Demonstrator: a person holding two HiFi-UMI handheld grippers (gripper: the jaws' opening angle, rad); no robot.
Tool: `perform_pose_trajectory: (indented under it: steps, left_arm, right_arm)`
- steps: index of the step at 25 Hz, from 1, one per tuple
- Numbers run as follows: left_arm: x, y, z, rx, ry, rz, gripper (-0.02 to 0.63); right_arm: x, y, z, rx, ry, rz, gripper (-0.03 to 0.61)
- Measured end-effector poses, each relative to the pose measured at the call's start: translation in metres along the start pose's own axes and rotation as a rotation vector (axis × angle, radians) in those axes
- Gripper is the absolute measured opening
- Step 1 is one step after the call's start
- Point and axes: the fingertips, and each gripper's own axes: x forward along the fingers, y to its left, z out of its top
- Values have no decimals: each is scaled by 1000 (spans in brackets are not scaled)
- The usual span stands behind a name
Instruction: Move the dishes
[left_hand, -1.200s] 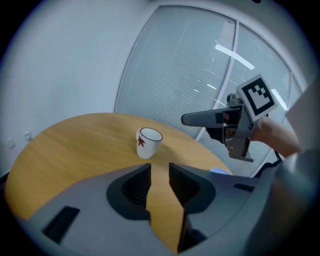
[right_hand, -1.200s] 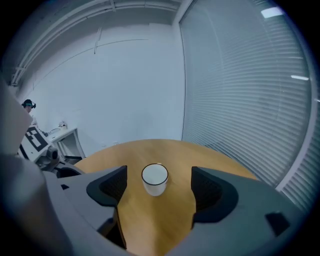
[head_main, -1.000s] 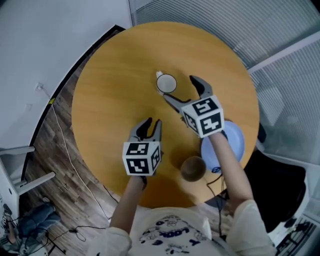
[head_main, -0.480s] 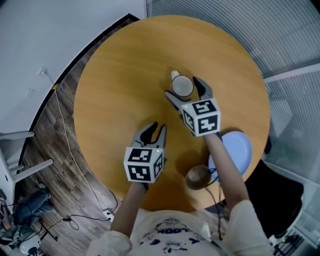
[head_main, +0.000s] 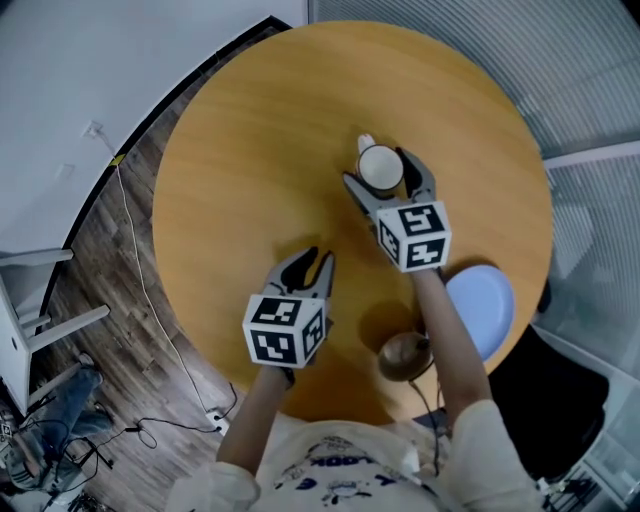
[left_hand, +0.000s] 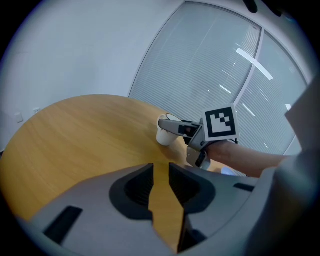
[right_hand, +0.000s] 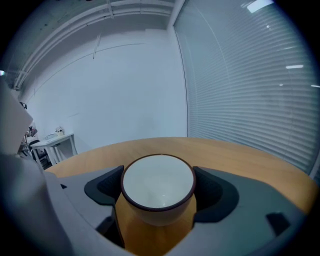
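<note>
- White cup (right_hand: 157, 192) with a dark brown rim sits dead centre, leaning toward 6 o'clock, empty inside.
- The right gripper (right_hand: 158, 181) has a jaw on each side, at 9 and 3 o'clock of the cup. The rim is right up against both dark pads (right_hand: 106, 187), and I honestly can't tell if they're squeezing.
- Round wooden table (right_hand: 250, 160) underneath, its far edge curving behind the cup.
- Window blinds (right_hand: 250, 85) fill 2 to 3 o'clock, plain white wall (right_hand: 125, 95) at 12.
- Small white desk (right_hand: 56, 141) way back at 9 o'clock.
</note>
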Motion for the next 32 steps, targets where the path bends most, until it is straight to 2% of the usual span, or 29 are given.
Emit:
perform_pose_trajectory:
  steps: [3,13,17,20,26,32]
  left_arm:
    - [-3,7,-2,0,2,13,94]
    - [-6,0,-6,-8,0,14,94]
    - [-8,-6,-4,1,-8,3,94]
    - [-9,-11,0,8,-14,-7,94]
    - [-1,-42,19,53,-39,-62,94]
    - [10,-90,26,131,-38,-132,94]
  right_arm:
    - [1,-1,0,-3,-35,-17,399]
    - [-6,-4,2,-14,-36,-61,394]
    - [-19,-11,16,63,-73,-48,394]
    - [-38,-20,33,68,-110,-69,394]
    - [-96,-58,60,100,-177,-176,394]
    - [-167,-116,47,152,-188,-332,394]
